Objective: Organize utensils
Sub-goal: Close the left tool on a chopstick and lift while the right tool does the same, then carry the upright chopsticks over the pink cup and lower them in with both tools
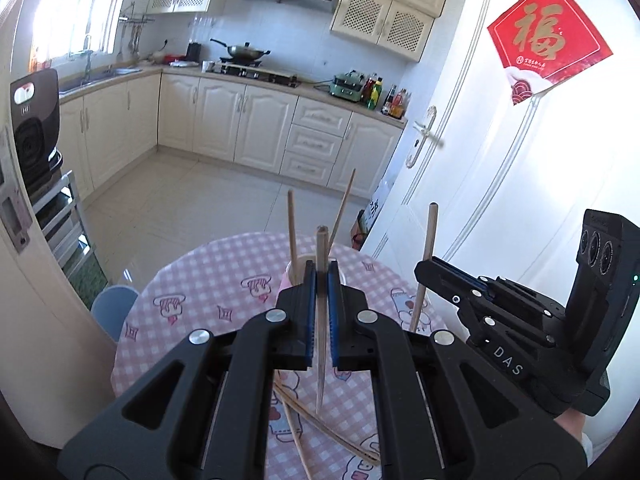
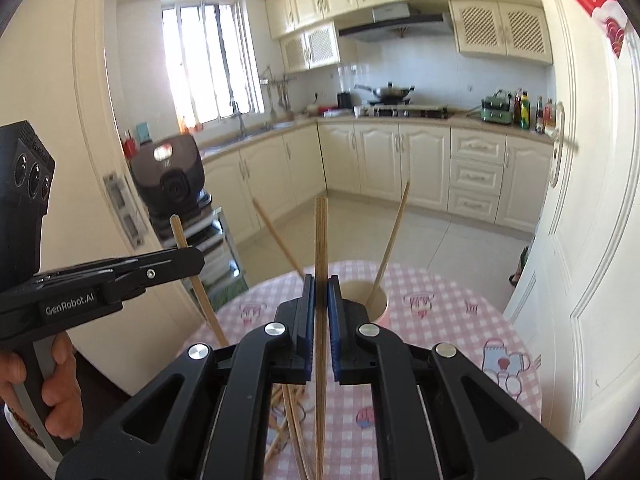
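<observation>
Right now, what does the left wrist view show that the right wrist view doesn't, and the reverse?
Left wrist only: the whole red paper sign on the door, and a blue stool.
Right wrist only: the person's left hand gripping its handle.
Both: each gripper, left gripper and right gripper, shut on one chopstick, a cup holding two more, and loose chopsticks on the checked tablecloth.

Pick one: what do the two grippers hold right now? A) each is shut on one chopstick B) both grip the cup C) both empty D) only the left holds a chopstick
A: the left gripper clamps one chopstick, the right gripper clamps another chopstick, both above the cup.
</observation>
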The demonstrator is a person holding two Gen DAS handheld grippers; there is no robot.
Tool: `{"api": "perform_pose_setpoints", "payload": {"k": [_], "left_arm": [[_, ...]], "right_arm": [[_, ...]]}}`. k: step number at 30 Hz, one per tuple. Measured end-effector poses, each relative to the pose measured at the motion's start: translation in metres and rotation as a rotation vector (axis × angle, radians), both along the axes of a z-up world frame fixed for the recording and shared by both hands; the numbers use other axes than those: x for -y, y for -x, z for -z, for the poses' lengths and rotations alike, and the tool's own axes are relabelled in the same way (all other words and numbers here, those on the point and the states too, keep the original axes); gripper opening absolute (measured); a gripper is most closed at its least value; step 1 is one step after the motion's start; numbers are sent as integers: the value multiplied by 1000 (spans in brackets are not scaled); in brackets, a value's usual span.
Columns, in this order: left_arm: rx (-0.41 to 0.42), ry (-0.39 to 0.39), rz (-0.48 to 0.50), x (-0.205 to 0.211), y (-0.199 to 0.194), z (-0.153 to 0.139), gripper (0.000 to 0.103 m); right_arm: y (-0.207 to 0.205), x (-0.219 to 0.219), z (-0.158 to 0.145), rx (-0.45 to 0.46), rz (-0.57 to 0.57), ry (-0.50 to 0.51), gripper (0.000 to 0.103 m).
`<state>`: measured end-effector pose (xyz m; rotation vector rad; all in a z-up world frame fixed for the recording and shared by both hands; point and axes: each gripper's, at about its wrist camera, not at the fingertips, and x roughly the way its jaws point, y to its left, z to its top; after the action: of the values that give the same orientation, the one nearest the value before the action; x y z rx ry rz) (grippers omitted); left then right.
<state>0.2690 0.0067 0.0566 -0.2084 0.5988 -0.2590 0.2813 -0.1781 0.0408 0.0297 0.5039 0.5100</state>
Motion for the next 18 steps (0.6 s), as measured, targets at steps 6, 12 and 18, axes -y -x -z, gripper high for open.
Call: {"api": "perform_pose_setpoints", "payload": {"k": [6, 12, 18], "left_arm": [[93, 7, -13, 9, -7, -30, 6], [145, 47, -41, 7, -24, -45, 6], [216, 104, -97, -3, -39, -55, 6]], "right_arm": [[-8, 2, -19, 113, 55, -55, 5], [-25, 9, -33, 205, 125, -101, 5], [-41, 10, -37, 311, 175, -144, 5]]}}
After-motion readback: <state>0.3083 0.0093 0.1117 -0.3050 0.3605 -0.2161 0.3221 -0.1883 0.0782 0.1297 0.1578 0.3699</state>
